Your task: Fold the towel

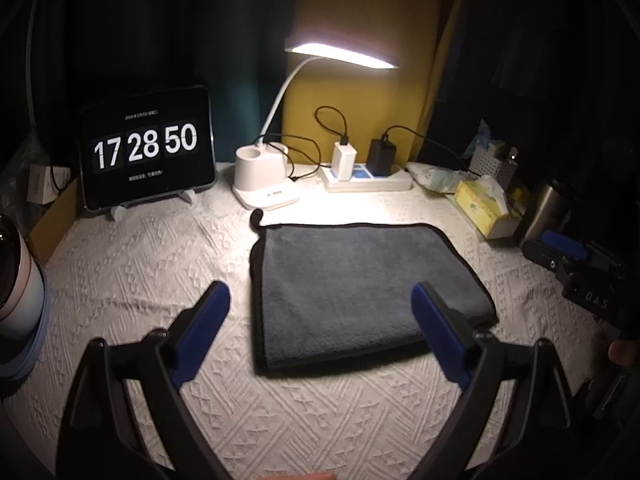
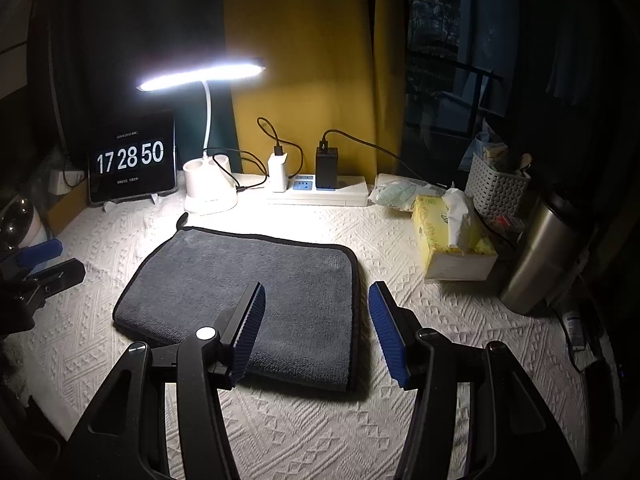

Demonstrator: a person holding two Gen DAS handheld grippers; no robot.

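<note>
A dark grey towel (image 1: pixel 352 288) with black edging lies folded flat on the white textured tablecloth (image 1: pixel 160 272); it also shows in the right wrist view (image 2: pixel 248 280). A small black loop sticks out at its far left corner (image 1: pixel 257 216). My left gripper (image 1: pixel 320 300) is open and empty, held above the towel's near left part. My right gripper (image 2: pixel 316 300) is open and empty, above the towel's near right edge. The right gripper shows at the right edge of the left wrist view (image 1: pixel 568 252), and the left gripper at the left edge of the right wrist view (image 2: pixel 36 260).
Along the back stand a tablet clock (image 1: pixel 146 156), a lit white desk lamp (image 1: pixel 264 176) and a power strip with chargers (image 1: pixel 368 176). On the right are a yellow tissue box (image 2: pixel 452 240), a white basket (image 2: pixel 496 188) and a steel tumbler (image 2: pixel 540 252). A cup (image 1: pixel 16 280) stands left.
</note>
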